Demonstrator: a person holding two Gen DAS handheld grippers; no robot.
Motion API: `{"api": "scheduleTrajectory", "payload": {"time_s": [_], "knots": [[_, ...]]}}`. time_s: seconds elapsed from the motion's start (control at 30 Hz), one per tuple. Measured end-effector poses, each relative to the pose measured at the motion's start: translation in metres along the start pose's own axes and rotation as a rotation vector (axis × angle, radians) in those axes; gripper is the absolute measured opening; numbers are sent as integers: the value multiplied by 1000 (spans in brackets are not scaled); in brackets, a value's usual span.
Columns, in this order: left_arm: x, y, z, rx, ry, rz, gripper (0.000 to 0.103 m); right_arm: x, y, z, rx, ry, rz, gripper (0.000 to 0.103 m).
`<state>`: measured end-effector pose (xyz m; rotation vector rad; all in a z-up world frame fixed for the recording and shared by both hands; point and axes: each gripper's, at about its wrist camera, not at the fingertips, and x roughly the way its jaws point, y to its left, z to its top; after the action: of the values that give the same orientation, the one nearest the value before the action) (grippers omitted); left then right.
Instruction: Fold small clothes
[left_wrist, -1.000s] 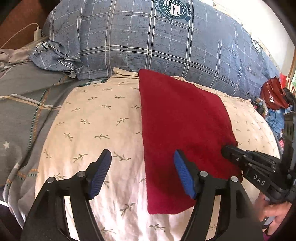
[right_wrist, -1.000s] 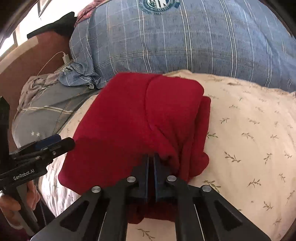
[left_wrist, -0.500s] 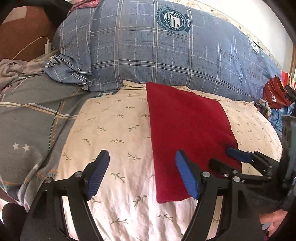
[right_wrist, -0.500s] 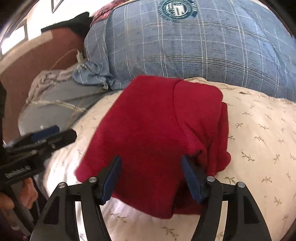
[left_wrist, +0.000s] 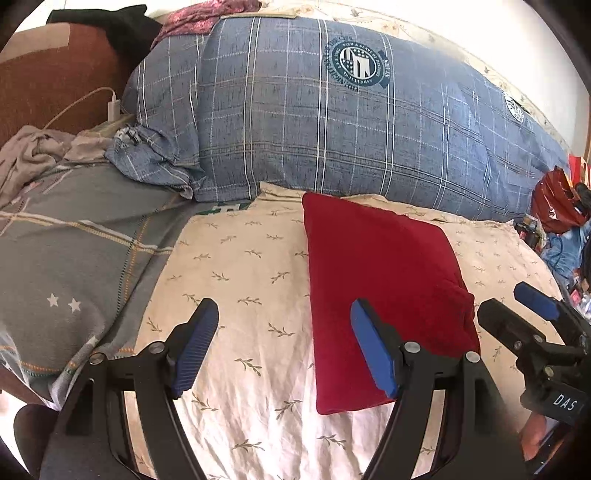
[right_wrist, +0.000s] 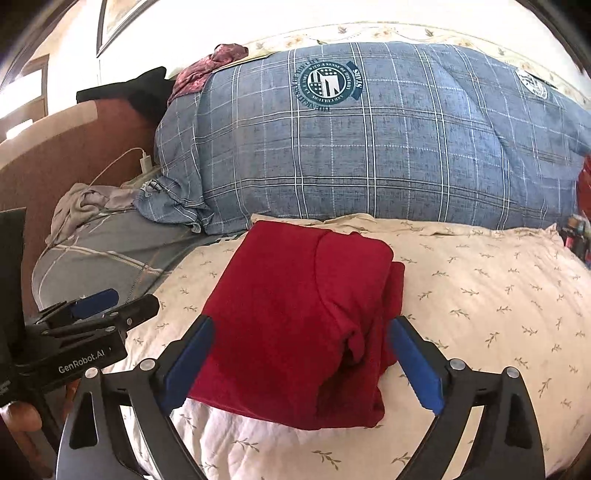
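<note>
- A grey blanket (left_wrist: 70, 258) with two little stars lies on the far left of the bed.
- A white charger (left_wrist: 113, 108) with its cord sits behind the blanket, near a brown headboard (left_wrist: 55, 81).
- The left gripper (left_wrist: 282, 345) is held above the cream sheet (left_wrist: 240, 266) with small leaf prints. Its jaws are spread wide apart and hold nothing.
- A big blue checked pillow (left_wrist: 332, 129) lies across the back of the bed.
- The red cloth (right_wrist: 303, 314) is folded into a neat shape and lies flat on the cream sheet, just in front of the pillow. Its far edge is close to the pillow.
- The right gripper (right_wrist: 299, 363) is held over the near edge of the red cloth. Its jaws are spread wide, one on each side of the cloth, and they hold nothing.
- A red bag (left_wrist: 557, 199) sits at the far right, off the sheet.
</note>
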<state>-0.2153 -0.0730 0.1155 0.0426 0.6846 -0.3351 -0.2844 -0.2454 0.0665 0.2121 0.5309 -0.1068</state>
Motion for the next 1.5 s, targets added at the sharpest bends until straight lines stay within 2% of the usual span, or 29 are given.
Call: {"api": "scheduleTrajectory", "payload": {"time_s": [0.07,0.13,0.23,1.5], "knots": [[-3,0,0,-2,-13,-2,76,0,-2,-1,9,11,-12,96],[-5,0,0,-2,-25,-2,82,0,-4,-2,21,12,-23,96],[-9,-1,1,12,-49,16,82,1,-8,-2,42,20,-29,96],[1,1,-5,21,-16,17,82,9,-9,-9,37,52,-25,96]]}}
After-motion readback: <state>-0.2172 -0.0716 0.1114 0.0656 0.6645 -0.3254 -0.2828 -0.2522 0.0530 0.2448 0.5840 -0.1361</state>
